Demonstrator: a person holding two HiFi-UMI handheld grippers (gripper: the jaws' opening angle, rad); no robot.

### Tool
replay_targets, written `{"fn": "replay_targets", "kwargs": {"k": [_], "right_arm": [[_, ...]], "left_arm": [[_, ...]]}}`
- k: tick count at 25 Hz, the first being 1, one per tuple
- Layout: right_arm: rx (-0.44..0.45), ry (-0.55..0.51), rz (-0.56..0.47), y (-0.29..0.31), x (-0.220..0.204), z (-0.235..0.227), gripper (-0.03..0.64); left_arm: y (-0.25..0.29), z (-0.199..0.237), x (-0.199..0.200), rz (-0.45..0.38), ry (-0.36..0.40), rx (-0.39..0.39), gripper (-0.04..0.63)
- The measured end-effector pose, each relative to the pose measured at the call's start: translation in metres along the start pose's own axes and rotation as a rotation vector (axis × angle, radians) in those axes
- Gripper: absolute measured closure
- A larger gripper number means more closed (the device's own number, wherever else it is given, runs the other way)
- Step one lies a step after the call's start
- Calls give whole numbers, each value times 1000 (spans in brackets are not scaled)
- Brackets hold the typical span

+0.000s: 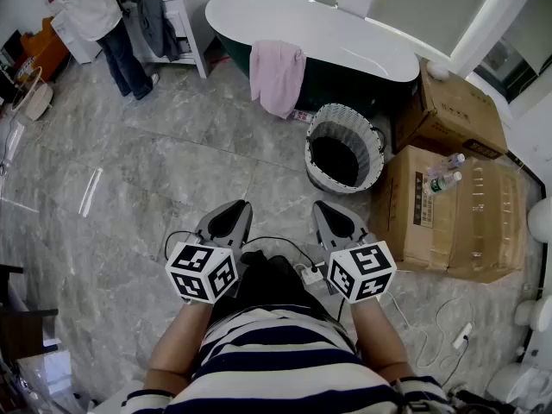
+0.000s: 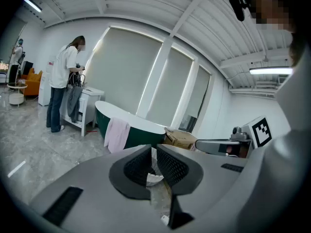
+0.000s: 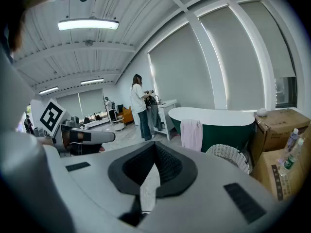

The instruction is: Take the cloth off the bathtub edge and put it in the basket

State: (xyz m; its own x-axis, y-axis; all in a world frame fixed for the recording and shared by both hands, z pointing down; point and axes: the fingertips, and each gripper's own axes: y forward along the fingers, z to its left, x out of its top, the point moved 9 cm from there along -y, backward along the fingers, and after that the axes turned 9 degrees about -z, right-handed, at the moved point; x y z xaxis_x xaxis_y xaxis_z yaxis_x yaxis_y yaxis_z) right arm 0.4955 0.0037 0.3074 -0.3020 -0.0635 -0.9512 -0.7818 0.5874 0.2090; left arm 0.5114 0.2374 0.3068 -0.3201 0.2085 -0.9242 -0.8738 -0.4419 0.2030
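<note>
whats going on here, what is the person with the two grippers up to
A person holds the left gripper and right gripper close to the body, both with jaws shut and empty. The pink cloth hangs over the rim of the dark green bathtub, untouched. The white woven basket stands on the floor beside the tub, without the cloth.

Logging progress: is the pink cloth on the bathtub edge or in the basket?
On the edge: the cloth hangs over the bathtub rim; the basket beside it looks empty.
</note>
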Motion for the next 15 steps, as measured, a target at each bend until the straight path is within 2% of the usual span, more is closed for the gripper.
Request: {"fn": "replay_targets", "kwargs": {"k": [9,15], "right_arm": [[-20,1,27,26,-3,-3,591],[-7,-23,55,60,10,1,591]], "left_arm": [[16,19,4,20,2,-7,549],[31,48,12,21,-40,-14,549]]}}
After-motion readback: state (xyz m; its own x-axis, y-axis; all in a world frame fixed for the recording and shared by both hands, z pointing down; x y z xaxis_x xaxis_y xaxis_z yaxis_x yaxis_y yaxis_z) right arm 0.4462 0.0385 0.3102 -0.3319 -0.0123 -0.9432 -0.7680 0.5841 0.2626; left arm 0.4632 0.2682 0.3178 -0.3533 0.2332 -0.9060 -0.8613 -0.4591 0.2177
